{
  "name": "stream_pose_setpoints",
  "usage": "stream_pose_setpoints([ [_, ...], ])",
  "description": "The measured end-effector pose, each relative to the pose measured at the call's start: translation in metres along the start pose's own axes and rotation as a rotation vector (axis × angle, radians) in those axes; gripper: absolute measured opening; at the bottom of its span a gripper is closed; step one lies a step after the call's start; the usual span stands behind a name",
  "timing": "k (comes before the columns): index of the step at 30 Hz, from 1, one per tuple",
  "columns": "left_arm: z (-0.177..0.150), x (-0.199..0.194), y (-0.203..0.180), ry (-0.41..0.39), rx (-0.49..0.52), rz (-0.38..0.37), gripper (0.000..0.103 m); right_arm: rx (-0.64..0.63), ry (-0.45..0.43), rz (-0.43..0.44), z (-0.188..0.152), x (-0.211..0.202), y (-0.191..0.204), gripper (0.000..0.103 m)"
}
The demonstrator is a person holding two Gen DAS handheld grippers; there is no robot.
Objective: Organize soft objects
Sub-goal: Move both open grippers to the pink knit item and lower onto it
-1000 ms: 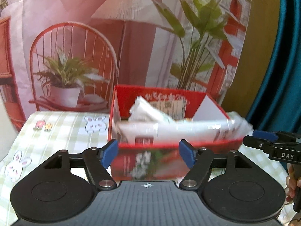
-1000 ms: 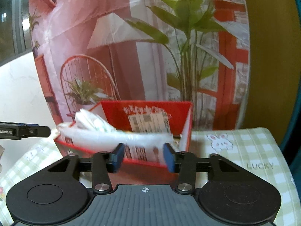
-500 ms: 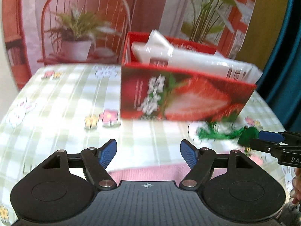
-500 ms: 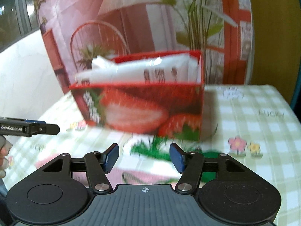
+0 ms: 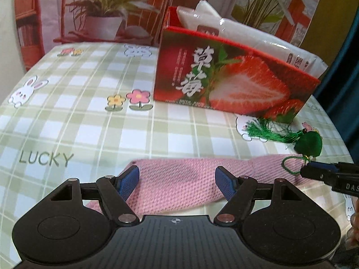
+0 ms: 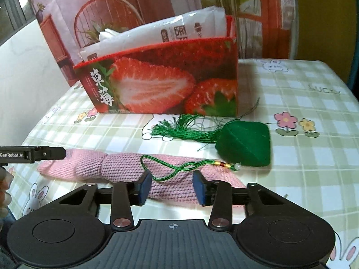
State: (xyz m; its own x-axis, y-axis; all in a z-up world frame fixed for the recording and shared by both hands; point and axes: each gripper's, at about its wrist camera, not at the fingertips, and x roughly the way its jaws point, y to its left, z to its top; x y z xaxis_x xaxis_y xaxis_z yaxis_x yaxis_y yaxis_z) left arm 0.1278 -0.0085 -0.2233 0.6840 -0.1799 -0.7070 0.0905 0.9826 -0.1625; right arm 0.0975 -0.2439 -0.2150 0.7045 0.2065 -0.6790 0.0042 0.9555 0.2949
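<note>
Left gripper point(image 5: 177, 180) with blue pads set wide apart, straddling one end of a pink knitted cloth point(image 5: 179, 186); the pads stand clear of the knit and grip nothing. Right gripper point(image 6: 172, 188) over the opposite end of the same cloth point(image 6: 121, 168), its jaws closing with the knit and a green cord loop between them; the pads are near the fabric, but firm contact cannot be confirmed. The cloth, one in number, is a long, coarse-ribbed strip lying flat on the checked tablecloth point(image 6: 314, 157), at the near edge in front of the box. Touching its far edge lies one green sachet point(image 6: 244, 144), a plump faceted pouch with a long thread tassel spread towards the box and a braided hanging loop, carrying small gold and white beads, draped over the pink knit. Behind these stands one open-topped red strawberry box point(image 6: 161, 85), printed with a halved berry and white characters. It holds white plastic-wrapped soft packs point(image 6: 170, 31) that rise above the rim; at least two are visible, the exact count uncertain.
</note>
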Motion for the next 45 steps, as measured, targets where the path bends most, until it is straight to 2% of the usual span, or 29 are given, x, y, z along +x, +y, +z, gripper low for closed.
stream_pose_setpoints([
  [6, -0.007, 0.007, 0.003, 0.024, -0.019, 0.013, 0.077, -0.035, -0.004, -0.009, 0.01, 0.017, -0.001, 0.023],
  [14, -0.011, 0.011, 0.01, 0.033, -0.031, 0.024, 0.077, 0.031, -0.058, -0.126, 0.02, 0.03, -0.026, 0.022],
  [19, -0.011, 0.016, 0.006, 0.037, -0.024, 0.027, 0.08, 0.058, -0.059, -0.118, 0.009, 0.02, -0.026, 0.027],
  [26, -0.011, 0.02, 0.002, 0.034, -0.013, 0.027, 0.085, 0.03, -0.028, -0.089, -0.005, 0.008, -0.011, 0.031],
  [31, -0.012, 0.02, 0.003, 0.029, -0.008, 0.015, 0.088, 0.041, 0.017, -0.087, -0.009, 0.019, -0.01, 0.04],
  [33, -0.012, 0.021, 0.002, 0.026, -0.003, 0.012, 0.089, 0.032, 0.013, -0.08, -0.009, 0.021, -0.007, 0.048],
  [35, -0.013, 0.022, 0.001, 0.02, 0.013, 0.008, 0.089, 0.015, 0.015, -0.08, -0.008, 0.024, -0.003, 0.05],
  [38, -0.014, 0.022, 0.0, 0.005, 0.03, -0.003, 0.084, -0.016, 0.015, -0.08, -0.009, 0.028, 0.004, 0.051],
  [41, -0.014, 0.021, 0.0, -0.003, 0.04, -0.028, 0.071, -0.026, 0.015, -0.076, -0.009, 0.029, 0.006, 0.049],
  [45, -0.015, 0.02, -0.002, -0.008, 0.06, -0.049, 0.056, -0.032, 0.019, -0.057, -0.009, 0.03, 0.008, 0.039],
])
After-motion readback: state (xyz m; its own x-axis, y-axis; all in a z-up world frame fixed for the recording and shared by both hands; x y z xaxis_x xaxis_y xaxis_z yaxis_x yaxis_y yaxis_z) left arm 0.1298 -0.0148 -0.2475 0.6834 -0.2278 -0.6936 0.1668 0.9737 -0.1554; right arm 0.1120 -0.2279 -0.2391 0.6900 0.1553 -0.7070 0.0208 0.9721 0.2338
